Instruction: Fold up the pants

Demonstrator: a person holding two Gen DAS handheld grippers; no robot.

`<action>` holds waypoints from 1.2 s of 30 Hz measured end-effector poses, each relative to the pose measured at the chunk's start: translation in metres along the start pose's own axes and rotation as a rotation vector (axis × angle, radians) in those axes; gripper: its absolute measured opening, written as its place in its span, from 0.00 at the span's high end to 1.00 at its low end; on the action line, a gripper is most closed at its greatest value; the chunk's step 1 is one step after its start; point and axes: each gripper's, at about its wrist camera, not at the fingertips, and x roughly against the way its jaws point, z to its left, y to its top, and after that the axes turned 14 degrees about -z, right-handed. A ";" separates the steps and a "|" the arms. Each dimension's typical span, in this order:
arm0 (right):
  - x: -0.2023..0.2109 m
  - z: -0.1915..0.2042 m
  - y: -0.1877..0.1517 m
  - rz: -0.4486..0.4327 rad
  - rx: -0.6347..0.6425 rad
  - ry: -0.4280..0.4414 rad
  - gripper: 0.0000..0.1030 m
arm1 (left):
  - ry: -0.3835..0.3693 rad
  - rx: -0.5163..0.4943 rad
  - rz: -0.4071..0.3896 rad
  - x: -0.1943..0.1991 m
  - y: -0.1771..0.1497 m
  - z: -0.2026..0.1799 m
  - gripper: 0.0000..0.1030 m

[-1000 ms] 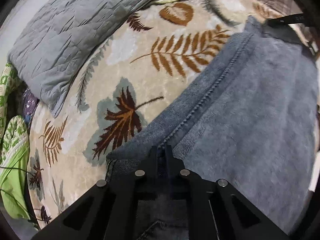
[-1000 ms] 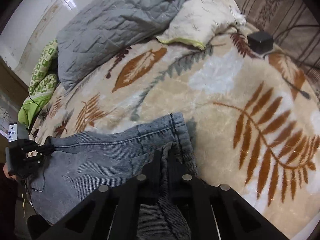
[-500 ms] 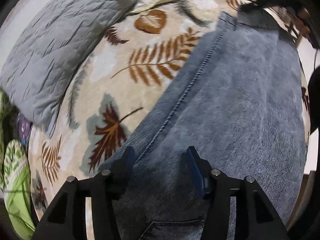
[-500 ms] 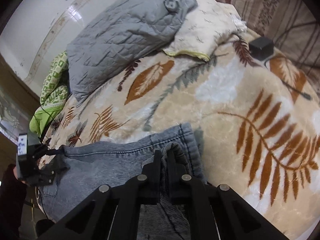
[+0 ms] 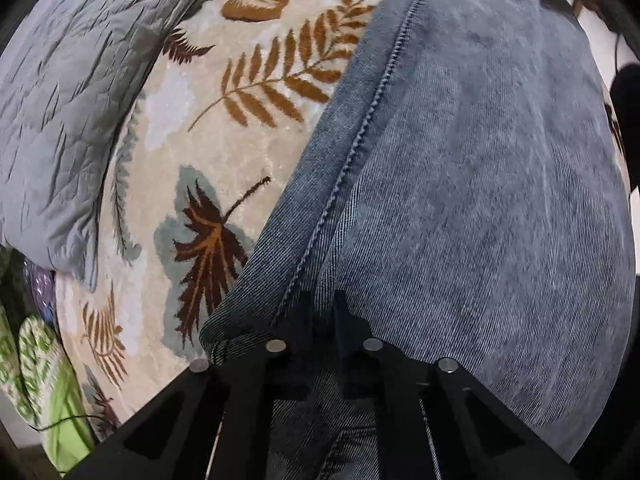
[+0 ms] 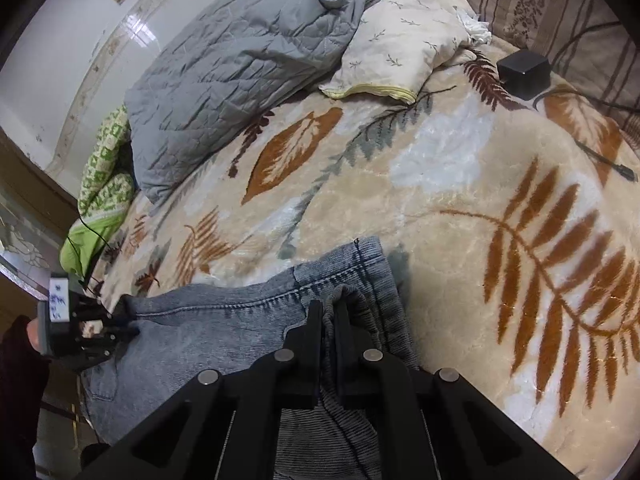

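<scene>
Jeans [image 6: 224, 332] lie on leaf-print bed blanket [image 6: 440, 184], long axis running between both grippers. Left gripper [image 5: 323, 300] just reclosed, pinching denim edge; right gripper [image 6: 328, 312] clamped on opposite end's fold.

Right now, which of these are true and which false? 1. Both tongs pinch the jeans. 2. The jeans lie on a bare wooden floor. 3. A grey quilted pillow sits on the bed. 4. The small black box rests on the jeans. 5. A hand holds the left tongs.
1. True: the left tongs and right tongs are each closed on the jeans.
2. False: they lie on a leaf-patterned blanket.
3. True: the grey quilted pillow lies at the far side.
4. False: the black box sits on the blanket, far from the jeans.
5. True: a hand grips them.
</scene>
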 end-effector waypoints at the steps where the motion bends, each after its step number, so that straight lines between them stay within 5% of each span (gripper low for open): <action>1: 0.001 0.000 0.001 -0.003 -0.005 0.009 0.95 | 0.004 0.007 0.000 0.001 0.000 0.001 0.94; 12: 0.015 0.009 0.013 -0.123 -0.011 0.013 0.95 | 0.165 0.042 -0.070 0.031 0.012 0.012 0.97; 17: 0.007 0.011 0.025 -0.157 -0.023 0.000 0.95 | 0.271 0.155 -0.081 0.027 0.015 0.048 1.00; 28: -0.007 -0.020 0.025 -0.167 -0.043 -0.155 0.95 | 0.179 0.176 -0.074 0.013 0.001 0.025 0.99; 30: -0.003 -0.030 0.025 -0.169 -0.070 -0.133 0.95 | 0.184 0.141 -0.069 0.012 0.000 0.017 0.99; 36: 0.002 0.023 0.019 -0.167 0.041 0.156 0.94 | 0.178 0.103 -0.023 0.002 -0.006 0.007 0.99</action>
